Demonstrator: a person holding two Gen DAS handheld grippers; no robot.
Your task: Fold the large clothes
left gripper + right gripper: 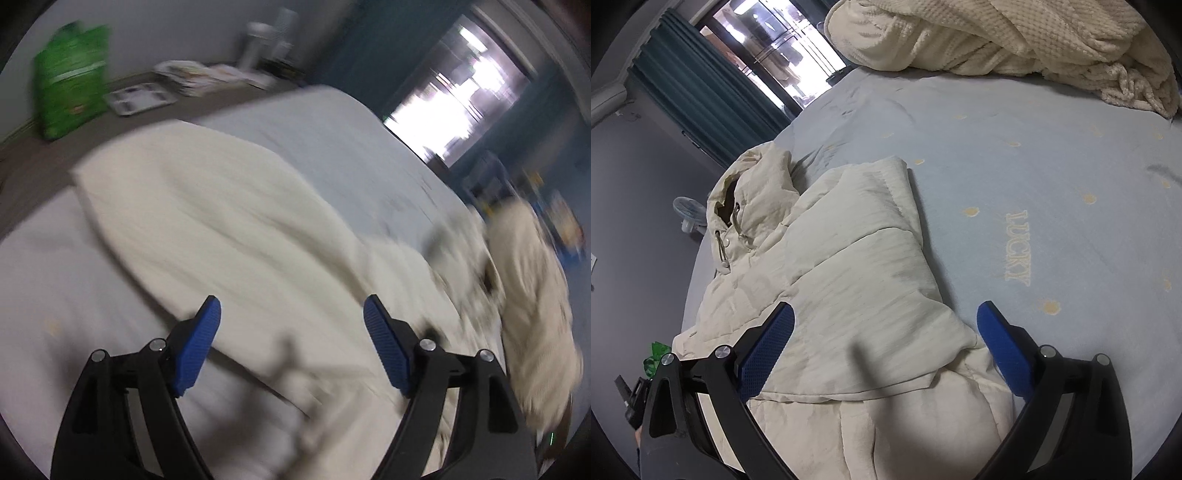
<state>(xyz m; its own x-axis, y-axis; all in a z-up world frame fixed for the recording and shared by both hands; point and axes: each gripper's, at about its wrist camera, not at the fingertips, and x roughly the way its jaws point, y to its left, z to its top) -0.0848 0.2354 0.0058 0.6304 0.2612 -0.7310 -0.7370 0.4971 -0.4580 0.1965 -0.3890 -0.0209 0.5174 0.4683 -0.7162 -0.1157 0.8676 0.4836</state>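
So the cream puffer jacket is lying on the light blue bed sheet, with one sleeve already laid across the body and the hood up beyond the right gripper's far-left finger. Both grippers are empty: the left gripper has its fingers spread wide with nothing between them, and the right gripper hangs open too, straddling the jacket's lower half. Biggest risk imo is the padding. It's puffy, so that folded sleeve could spring back or slide off once the next fold drags the body, especially if a grab catches only the top layer. The left view is really smeared, so lining up on a hem from there looks like a gamble. Room-wise there's loads of bare sheet off the right gripper's right finger, out to the fuzzy cream blanket heaped far ahead. Past its left finger the jacket runs close to the mattress edge, so I'd fold toward the open side and not let anything slip off toward the floor.
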